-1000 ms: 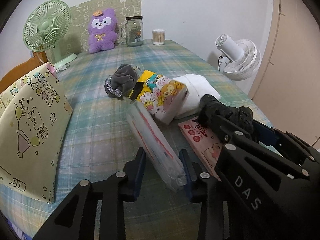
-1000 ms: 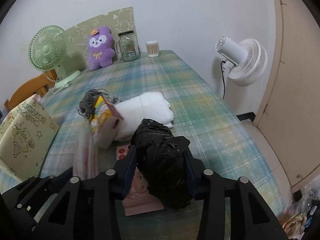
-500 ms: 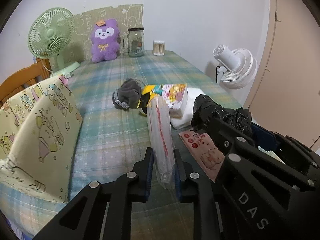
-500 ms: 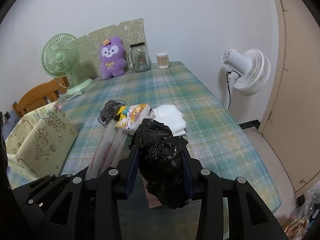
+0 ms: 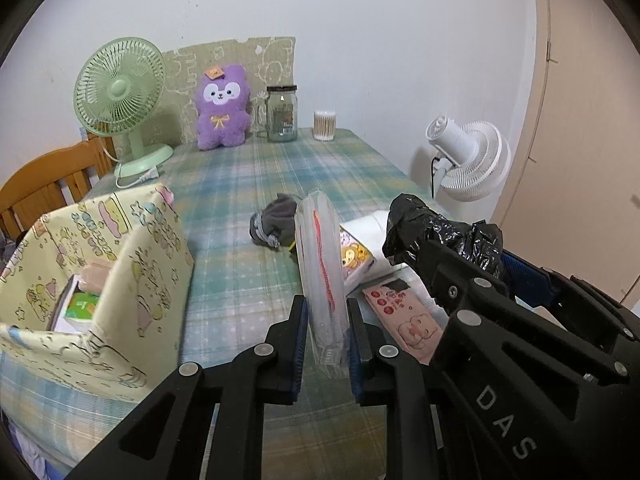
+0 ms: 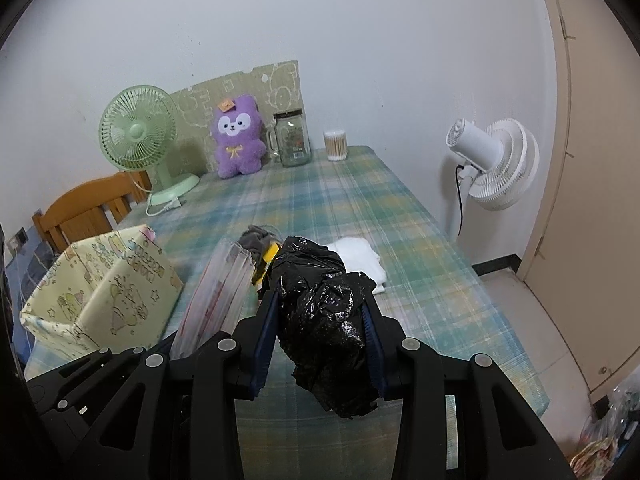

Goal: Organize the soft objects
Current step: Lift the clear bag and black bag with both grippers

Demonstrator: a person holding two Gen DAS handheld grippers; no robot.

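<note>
Left hand-held gripper (image 5: 325, 334): I have it clenched on a clear plastic packet (image 5: 322, 264) with red print, which stands upright between the pads, lifted off the bench.
Right hand-held gripper (image 6: 318, 334): I see its jaws clamped on a crumpled black plastic bag (image 6: 322, 312), also clear of the bench (image 6: 400, 216); the bag bulges above and hangs below the pads.
Just beyond my left fingers: a cartoon-printed pack (image 5: 354, 258), a grey cloth bundle (image 5: 272, 220) and a folded white cloth (image 5: 370, 228) lie close together on the plaid cover.
Right of the clear packet: a pink packet (image 5: 404, 316) lies flat, partly under the right hand-held gripper.
Left of both tools: an open, cartoon-printed storage box (image 5: 100, 264) with a few things inside.
Far end of the bench: green fan (image 5: 120, 92), purple plush (image 5: 222, 108), glass jar (image 5: 282, 114), cotton-swab tub (image 5: 325, 125).
Off to the right, past the bench edge: white fan (image 5: 468, 160).
</note>
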